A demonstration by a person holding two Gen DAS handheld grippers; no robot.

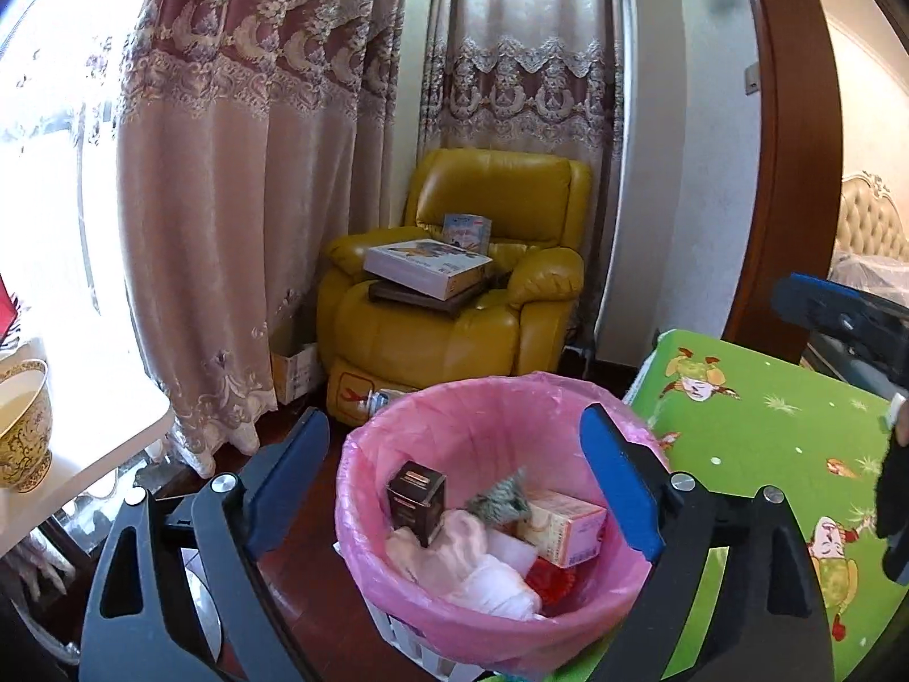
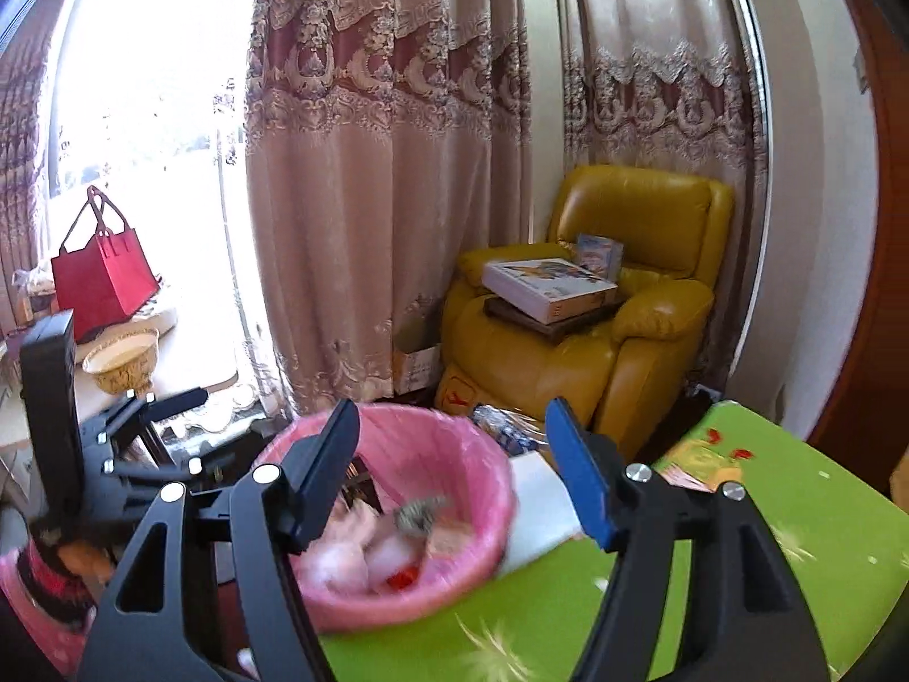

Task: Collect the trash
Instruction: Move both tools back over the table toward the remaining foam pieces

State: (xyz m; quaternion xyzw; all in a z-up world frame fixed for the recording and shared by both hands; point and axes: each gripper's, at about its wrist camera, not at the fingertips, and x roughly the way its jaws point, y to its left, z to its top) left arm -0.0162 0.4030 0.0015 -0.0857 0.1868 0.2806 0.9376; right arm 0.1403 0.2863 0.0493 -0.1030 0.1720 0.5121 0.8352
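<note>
A bin with a pink liner (image 1: 483,398) stands on the floor beside the green table. Inside lie a dark box (image 1: 417,497), a grey crumpled scrap (image 1: 500,497), a pink and orange carton (image 1: 562,528), pale tissues (image 1: 454,557) and something red (image 1: 548,574). My left gripper (image 1: 454,483) hangs open over the bin with nothing between its fingers. My right gripper (image 2: 454,472) is also open and empty, above the bin (image 2: 426,437) and the table edge. The grey scrap (image 2: 420,511) looks blurred in the right wrist view.
The green cartoon-print tablecloth (image 1: 767,443) covers the table at the right. A yellow armchair (image 1: 454,329) with stacked boxes (image 1: 426,270) stands behind the bin, against curtains. On the left, a patterned bowl (image 1: 23,426) sits on a white table and a red bag (image 2: 102,278) stands further back.
</note>
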